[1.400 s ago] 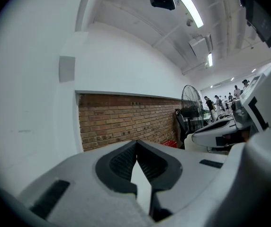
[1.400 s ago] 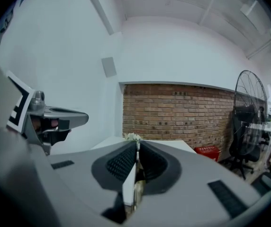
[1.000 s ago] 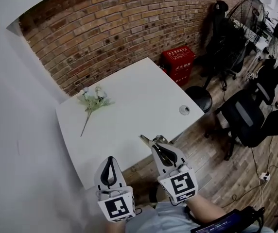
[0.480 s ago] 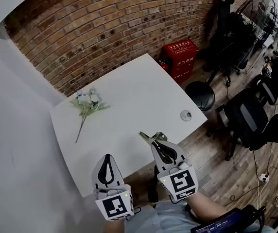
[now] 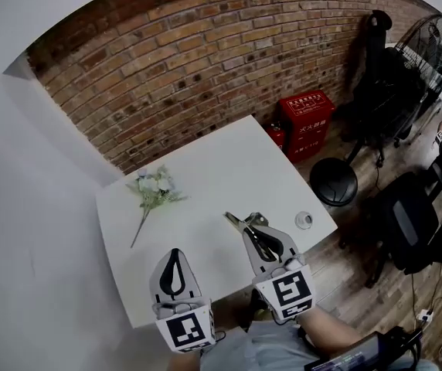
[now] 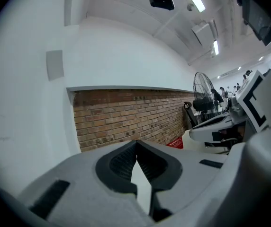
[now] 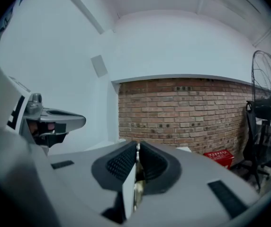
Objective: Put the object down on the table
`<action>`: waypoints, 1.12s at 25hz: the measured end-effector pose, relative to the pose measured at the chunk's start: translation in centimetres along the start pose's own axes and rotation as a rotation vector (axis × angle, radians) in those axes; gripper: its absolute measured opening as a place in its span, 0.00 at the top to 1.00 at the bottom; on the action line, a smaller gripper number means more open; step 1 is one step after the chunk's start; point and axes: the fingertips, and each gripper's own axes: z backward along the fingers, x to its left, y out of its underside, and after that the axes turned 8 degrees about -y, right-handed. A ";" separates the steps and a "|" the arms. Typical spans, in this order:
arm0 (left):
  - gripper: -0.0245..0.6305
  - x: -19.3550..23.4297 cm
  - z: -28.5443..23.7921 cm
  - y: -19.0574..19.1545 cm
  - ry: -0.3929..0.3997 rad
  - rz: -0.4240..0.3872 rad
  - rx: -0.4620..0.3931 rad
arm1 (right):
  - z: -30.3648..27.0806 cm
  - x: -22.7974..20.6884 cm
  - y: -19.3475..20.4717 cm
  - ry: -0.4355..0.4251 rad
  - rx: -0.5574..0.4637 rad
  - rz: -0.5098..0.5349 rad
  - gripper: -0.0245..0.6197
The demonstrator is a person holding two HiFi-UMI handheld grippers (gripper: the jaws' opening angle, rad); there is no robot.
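Observation:
My right gripper [image 5: 250,227] is shut on a thin metal object [image 5: 236,222] whose pointed end sticks out past the jaws to the upper left, over the near part of the white table [image 5: 229,168]. In the right gripper view the jaws [image 7: 137,146] are closed, with a pale metal strip [image 7: 135,186] pinched between the pads. My left gripper [image 5: 175,253] hangs shut and empty over the table's near edge, to the left of the right one. The left gripper view [image 6: 136,143] shows its pads meeting with nothing between them.
An artificial flower sprig [image 5: 153,192] lies at the table's far left. A small round cap [image 5: 304,220] sits near the right corner. Past the table stand a brick wall [image 5: 205,45], a red box [image 5: 306,114], a black stool [image 5: 333,182], office chairs [image 5: 410,222] and a fan [image 5: 437,49].
The head view has shifted, so the table now reaches further under both grippers. The right gripper still grips the metal object; neither gripper has changed its state.

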 end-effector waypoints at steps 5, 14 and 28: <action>0.95 1.2 -0.9 -1.6 -0.066 -0.007 -0.040 | -1.6 -0.6 -1.9 -0.045 -0.039 0.026 0.92; 0.95 3.9 -1.8 -0.8 -0.116 0.022 -0.009 | -4.7 0.7 -2.6 -0.094 -0.032 0.047 0.92; 0.95 5.8 -4.8 2.2 -0.074 0.035 0.042 | -8.4 1.3 0.0 -0.090 0.064 0.012 0.91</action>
